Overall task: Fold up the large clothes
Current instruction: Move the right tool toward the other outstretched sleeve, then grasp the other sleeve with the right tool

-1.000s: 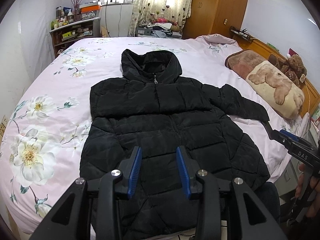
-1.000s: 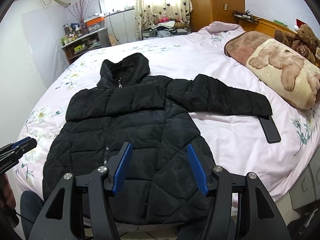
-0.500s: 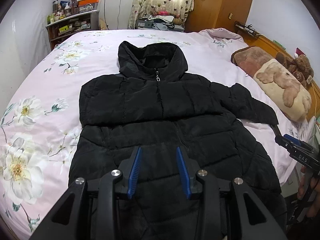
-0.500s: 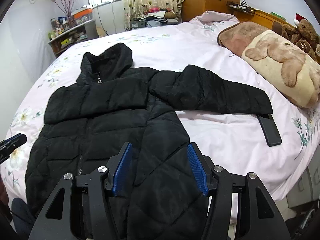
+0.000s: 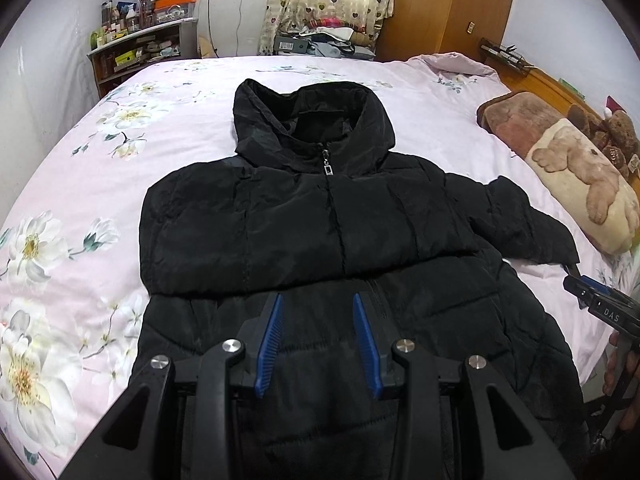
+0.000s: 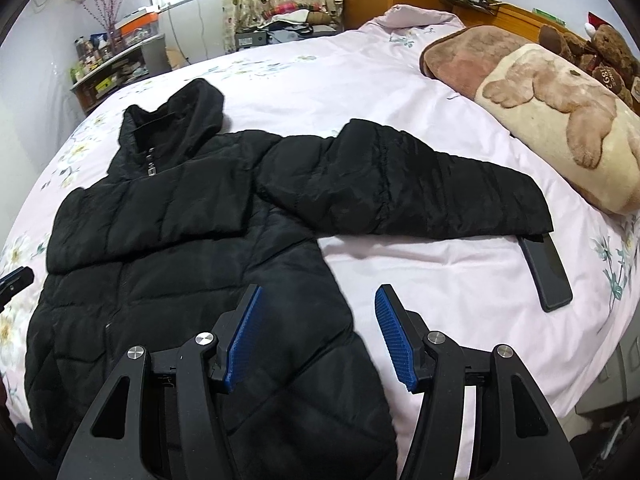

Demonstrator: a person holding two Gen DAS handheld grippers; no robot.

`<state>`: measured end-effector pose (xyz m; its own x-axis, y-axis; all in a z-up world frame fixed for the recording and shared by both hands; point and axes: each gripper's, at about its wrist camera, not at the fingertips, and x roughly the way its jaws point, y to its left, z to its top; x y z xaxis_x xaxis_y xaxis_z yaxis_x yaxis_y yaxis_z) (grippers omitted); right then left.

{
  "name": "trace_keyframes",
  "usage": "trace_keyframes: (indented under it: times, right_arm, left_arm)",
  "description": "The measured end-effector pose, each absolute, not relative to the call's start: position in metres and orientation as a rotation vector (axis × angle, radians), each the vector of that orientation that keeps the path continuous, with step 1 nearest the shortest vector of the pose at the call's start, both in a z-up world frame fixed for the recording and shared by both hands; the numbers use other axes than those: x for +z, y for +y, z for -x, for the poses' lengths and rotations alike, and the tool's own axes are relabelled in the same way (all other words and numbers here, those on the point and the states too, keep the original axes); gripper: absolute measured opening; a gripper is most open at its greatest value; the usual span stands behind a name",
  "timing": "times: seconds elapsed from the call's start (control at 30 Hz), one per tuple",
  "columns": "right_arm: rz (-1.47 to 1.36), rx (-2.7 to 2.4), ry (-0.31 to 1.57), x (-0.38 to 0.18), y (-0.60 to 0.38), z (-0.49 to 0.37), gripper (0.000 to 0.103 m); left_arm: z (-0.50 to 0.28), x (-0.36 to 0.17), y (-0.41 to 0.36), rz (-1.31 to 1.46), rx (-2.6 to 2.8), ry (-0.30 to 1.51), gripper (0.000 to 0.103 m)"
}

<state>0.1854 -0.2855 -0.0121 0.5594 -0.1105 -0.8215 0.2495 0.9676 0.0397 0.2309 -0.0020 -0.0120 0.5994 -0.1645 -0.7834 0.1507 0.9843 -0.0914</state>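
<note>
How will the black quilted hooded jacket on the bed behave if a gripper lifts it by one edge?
The black quilted hooded jacket would likely drape and sag, since it lies limp. Its puffy panels suggest bulk without much weight. The smooth sheen hints that it may slip between the pads.

Jacket hem behind left hand-held gripper; phone top under sleeve

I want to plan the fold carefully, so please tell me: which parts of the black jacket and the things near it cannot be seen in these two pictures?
- Jacket hem: both views, behind the left hand-held gripper and right hand-held gripper and cut by the bottom edge.
- Phone top end: right wrist view, under the sleeve cuff.
- Other sleeve: folded across the chest; its cuff cannot be made out.
- Zipper pull marking: too small.
</note>
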Motion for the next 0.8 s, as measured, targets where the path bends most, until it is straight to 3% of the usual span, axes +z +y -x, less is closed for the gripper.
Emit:
trace_keyframes:
  times: [0.53, 0.63, 0.8]
  right_arm:
    - [-0.229, -0.307, 0.974, -0.050, -0.357, -0.219, 0.059]
    - [-0.274, -0.347, 0.971, -0.059, -0.382, -0.225, 0.064]
    - [-0.399, -0.405, 0.961, -0.077, -0.429, -0.233, 0.065]
  left_arm:
    - [-0.286, -0.036, -0.015, -0.035, -0.169, 0.913, 0.038]
    - [-0.299, -0.044, -0.018, -0.049, -0.164, 0.919, 0.038]
    - [-0.314, -0.056, -0.019, -0.059, -0.150, 0.932, 0.038]
